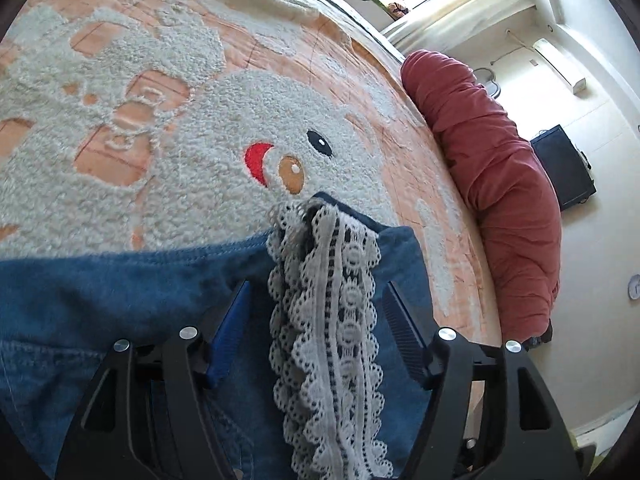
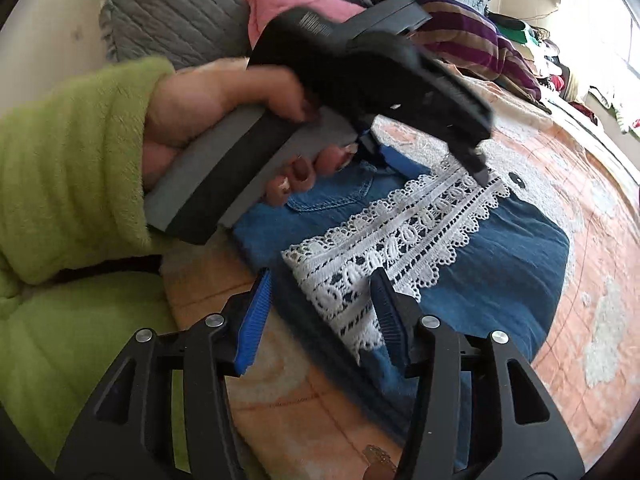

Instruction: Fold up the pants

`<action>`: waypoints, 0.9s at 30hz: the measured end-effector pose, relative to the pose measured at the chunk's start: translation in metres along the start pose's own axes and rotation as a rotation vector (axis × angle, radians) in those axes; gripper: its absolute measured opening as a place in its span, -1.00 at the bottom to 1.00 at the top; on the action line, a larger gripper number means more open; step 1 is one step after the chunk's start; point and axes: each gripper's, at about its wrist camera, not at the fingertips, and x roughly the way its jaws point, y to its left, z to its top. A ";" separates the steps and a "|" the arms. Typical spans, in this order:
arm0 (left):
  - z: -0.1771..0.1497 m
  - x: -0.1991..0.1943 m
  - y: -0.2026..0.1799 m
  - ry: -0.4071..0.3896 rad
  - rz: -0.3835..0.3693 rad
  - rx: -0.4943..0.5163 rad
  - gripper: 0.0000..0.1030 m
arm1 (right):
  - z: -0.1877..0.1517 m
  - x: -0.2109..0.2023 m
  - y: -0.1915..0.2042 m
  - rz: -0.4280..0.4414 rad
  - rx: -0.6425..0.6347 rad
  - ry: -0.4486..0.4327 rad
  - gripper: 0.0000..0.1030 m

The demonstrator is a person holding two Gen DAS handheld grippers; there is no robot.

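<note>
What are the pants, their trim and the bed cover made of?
Pants: blue denim by the look, matte, with visible stitched seams.
Trim: white openwork lace with scalloped edges.
Bed cover: looks like orange fabric with raised cream looped pile, fleecy; fibre unclear.

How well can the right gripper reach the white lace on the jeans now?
Probably yes. The right gripper is open, and the lace lies on top of the jeans just ahead between its fingers. Nothing covers that end; the left gripper is at the far end.

Left hand-held gripper (image 1: 314, 328) spread wide, straddling lace-trimmed pants (image 1: 120, 292), blanket (image 1: 200, 120)
</note>
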 end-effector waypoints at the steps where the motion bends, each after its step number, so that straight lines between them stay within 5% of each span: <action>1: 0.002 0.001 -0.001 0.004 0.000 0.002 0.27 | 0.000 0.002 0.001 -0.003 0.000 0.002 -0.16; 7: 0.010 0.012 -0.006 0.020 0.016 0.011 0.20 | -0.002 0.008 -0.011 0.009 0.028 0.001 -0.42; 10: 0.017 0.016 -0.002 0.002 0.014 -0.015 -0.26 | -0.002 0.003 -0.021 0.073 0.057 -0.018 -0.68; 13: 0.022 0.021 0.005 0.005 -0.016 -0.054 -0.50 | -0.004 -0.003 -0.035 0.149 0.116 -0.039 -0.74; 22: 0.013 -0.018 -0.002 -0.067 -0.105 -0.031 -0.62 | -0.006 -0.020 -0.056 0.300 0.204 -0.101 -0.77; 27: 0.011 -0.026 -0.003 -0.063 -0.044 -0.011 -0.62 | -0.004 -0.015 -0.048 0.283 0.166 -0.074 -0.69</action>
